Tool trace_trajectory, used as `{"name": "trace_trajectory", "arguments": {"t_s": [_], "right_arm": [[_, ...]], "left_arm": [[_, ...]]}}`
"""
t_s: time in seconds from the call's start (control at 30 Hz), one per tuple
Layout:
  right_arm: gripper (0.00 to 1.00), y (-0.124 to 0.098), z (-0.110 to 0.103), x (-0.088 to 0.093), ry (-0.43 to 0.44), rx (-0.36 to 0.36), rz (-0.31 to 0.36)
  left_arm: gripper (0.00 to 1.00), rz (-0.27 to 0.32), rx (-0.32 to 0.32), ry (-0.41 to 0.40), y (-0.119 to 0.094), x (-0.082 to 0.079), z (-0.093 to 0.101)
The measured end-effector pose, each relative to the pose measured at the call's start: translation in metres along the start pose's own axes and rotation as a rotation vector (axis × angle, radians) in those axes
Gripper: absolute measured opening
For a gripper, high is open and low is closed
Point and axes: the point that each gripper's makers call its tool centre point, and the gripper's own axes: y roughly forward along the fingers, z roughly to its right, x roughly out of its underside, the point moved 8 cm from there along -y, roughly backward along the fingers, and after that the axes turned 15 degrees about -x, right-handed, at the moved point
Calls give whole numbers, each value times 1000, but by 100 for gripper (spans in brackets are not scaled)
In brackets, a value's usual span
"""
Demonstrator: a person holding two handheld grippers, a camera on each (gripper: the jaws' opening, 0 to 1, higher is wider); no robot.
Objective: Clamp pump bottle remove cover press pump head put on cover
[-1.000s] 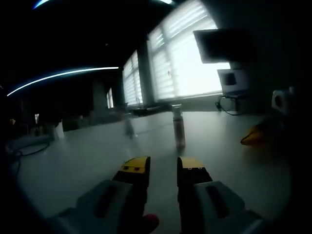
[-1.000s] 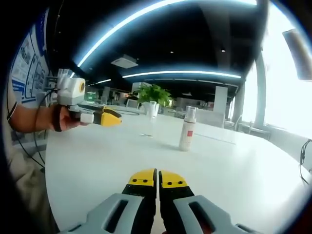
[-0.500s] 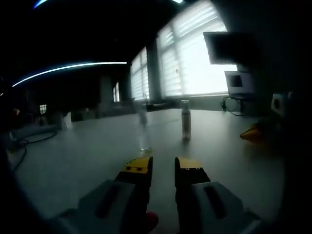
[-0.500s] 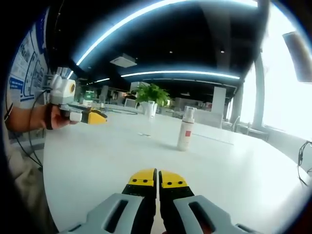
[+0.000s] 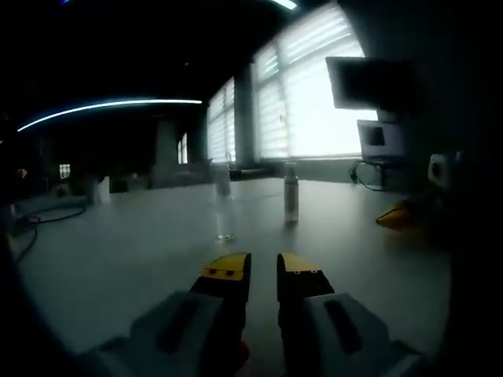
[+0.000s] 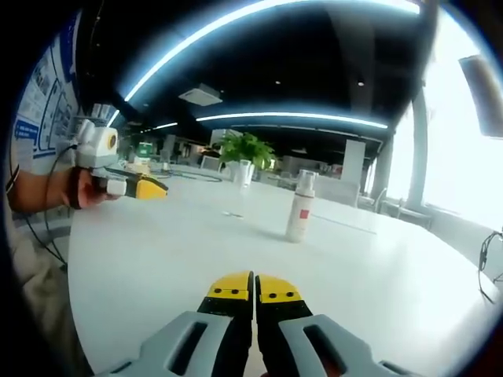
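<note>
Nothing done yet: pump bottle [image 6: 299, 216] stands capped, far out on table [image 6: 393, 290], untouched. Your left gripper [image 5: 263, 267] slightly apart, right gripper [image 6: 253, 287] closed, empty. Clamping, everything else, still ahead.

pump bottle [image 6: 300, 208]: white, red label | tool [image 6: 254, 288]: yellow tips | table [image 6: 393, 290]: white

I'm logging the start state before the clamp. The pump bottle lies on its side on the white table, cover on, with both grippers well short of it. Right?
Not quite: the pump bottle stands upright on the white table, as the right gripper view shows. Its cover is on, and the left gripper and right gripper are both well short of it.
</note>
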Motion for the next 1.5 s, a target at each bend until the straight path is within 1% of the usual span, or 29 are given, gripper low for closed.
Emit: {"name": "trace_trajectory", "arguments": {"t_s": [0.2, 0.3, 0.43, 0.53, 0.6, 0.67, 0.77, 0.83, 0.97, 1.03, 1.07, 1.27, 1.5], "right_arm": [[0, 0, 1, 0, -2, 0, -3], [0, 0, 1, 0, 2, 0, -2], [0, 1, 0, 1, -2, -4, -13], [0, 1, 1, 1, -5, -3, -17], [0, 1, 2, 1, -3, -1, -16], [0, 1, 2, 1, -1, 0, -15], [0, 0, 3, 2, 10, 2, -14], [0, -1, 3, 1, 27, -4, -2], [0, -2, 4, 0, 49, -7, 20], [0, -2, 3, -1, 40, -5, 26], [0, -1, 3, -1, 34, -5, 22], [0, -2, 3, 0, 26, -3, 14], [0, -1, 2, 1, 21, -8, 3]], "left_arm": [[6, -8, 19, 18, -1, 3, 4], [7, -20, 17, 16, 0, 7, 3], [7, -11, 6, 6, -1, 6, 1], [7, -10, 27, 18, -1, 7, 4], [7, -8, 30, 42, -2, 8, 7], [7, -6, 33, 49, -3, 7, 8], [8, -5, 42, 21, -2, 7, 8], [9, -5, 32, 11, -1, 7, 5], [9, -1, 31, 6, -2, 7, 6], [9, -5, 27, 11, -2, 7, 6], [9, -3, 19, 22, -2, 7, 6], [9, -2, 1, 15, -1, 8, 2], [9, -7, -3, 30, 0, 9, 0]]}}
